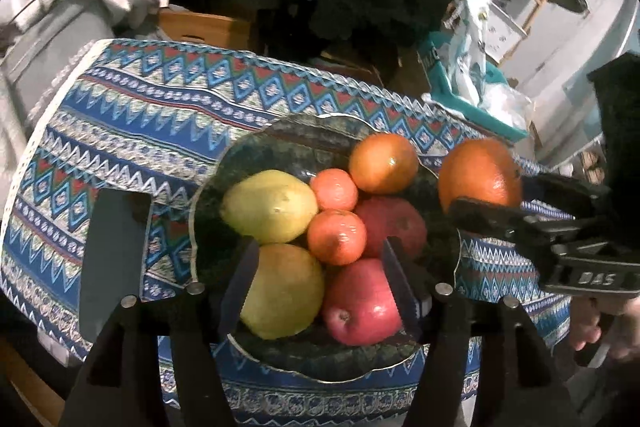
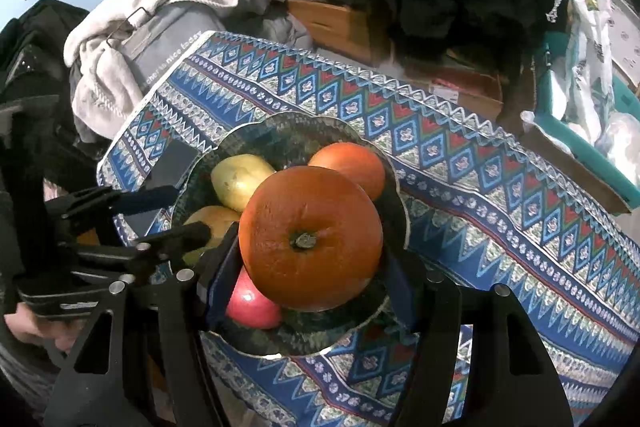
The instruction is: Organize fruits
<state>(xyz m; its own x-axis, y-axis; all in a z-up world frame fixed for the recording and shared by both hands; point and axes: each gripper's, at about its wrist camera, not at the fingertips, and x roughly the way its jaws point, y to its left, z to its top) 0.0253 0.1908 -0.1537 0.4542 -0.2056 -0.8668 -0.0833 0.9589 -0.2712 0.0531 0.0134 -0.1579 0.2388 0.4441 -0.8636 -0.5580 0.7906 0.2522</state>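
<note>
Right tongs were clamped on a big orange, stem end facing the camera, held above the near right part of the bowl; in the left view that orange sat just past the bowl's right rim, off the fruit pile. Left tongs were released, nothing gripped, fingers hanging over the near fruit: a yellow pear by the left finger, a red apple by the right one. Can't tell if the pads touched either. Bowl also held a second pear, two small tangerines, another orange and a darker red apple. Bowl sat on a bench with a blue patterned cloth. A dark flat slab lay on the cloth just left of the bowl. Person's hand was on the right tongs' handle.
</note>
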